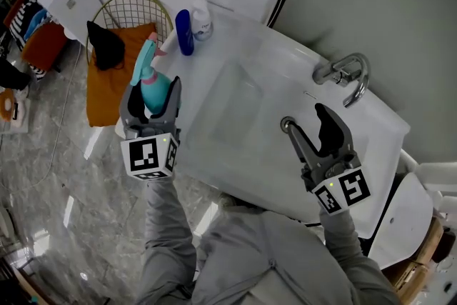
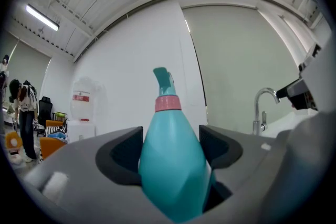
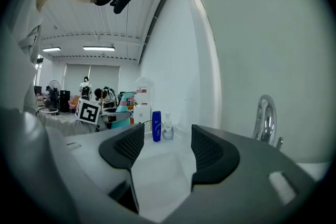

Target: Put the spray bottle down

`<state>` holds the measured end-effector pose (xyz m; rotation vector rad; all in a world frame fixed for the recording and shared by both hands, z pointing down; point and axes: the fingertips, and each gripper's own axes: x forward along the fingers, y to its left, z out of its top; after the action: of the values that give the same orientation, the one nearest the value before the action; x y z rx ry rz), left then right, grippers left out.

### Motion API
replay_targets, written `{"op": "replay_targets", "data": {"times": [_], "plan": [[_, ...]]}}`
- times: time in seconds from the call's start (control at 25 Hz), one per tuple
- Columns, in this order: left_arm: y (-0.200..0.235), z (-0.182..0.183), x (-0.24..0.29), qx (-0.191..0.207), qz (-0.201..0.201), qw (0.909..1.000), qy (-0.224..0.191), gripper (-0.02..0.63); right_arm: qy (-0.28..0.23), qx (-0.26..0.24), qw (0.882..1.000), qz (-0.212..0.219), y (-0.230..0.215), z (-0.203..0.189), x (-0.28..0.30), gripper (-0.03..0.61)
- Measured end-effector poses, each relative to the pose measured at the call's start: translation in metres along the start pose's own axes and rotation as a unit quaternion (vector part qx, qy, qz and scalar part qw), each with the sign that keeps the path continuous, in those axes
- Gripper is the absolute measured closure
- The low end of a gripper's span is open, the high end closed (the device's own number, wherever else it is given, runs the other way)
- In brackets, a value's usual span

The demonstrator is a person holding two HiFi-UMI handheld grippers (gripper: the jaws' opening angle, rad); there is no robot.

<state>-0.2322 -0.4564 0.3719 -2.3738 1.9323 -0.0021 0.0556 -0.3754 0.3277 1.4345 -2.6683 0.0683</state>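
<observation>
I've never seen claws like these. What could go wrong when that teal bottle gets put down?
The left claw holds the spray bottle right at the left edge of the sink counter. Set down too close to that edge, it might tip onto the floor.
A blue bottle and a white pump bottle stand just behind. Placing it further back could knock them over.
</observation>
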Motion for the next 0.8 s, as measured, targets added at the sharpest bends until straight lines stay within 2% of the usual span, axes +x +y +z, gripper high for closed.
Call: {"op": "replay_targets", "data": {"times": [0.32, 0.8], "plan": [[0.004, -0.037, 0.038, 0.000, 0.001, 0.9998, 0.022, 0.227, 0.018, -0.001, 1.000, 0.017, -0.006, -0.014, 0.027, 0.298], [0.007, -0.066, 0.064, 0.008, 0.000, 0.9991, 0.041, 0.227, 0.039, 0.013, 0.999, 0.022, -0.013, -0.031, 0.046, 0.298]]}}
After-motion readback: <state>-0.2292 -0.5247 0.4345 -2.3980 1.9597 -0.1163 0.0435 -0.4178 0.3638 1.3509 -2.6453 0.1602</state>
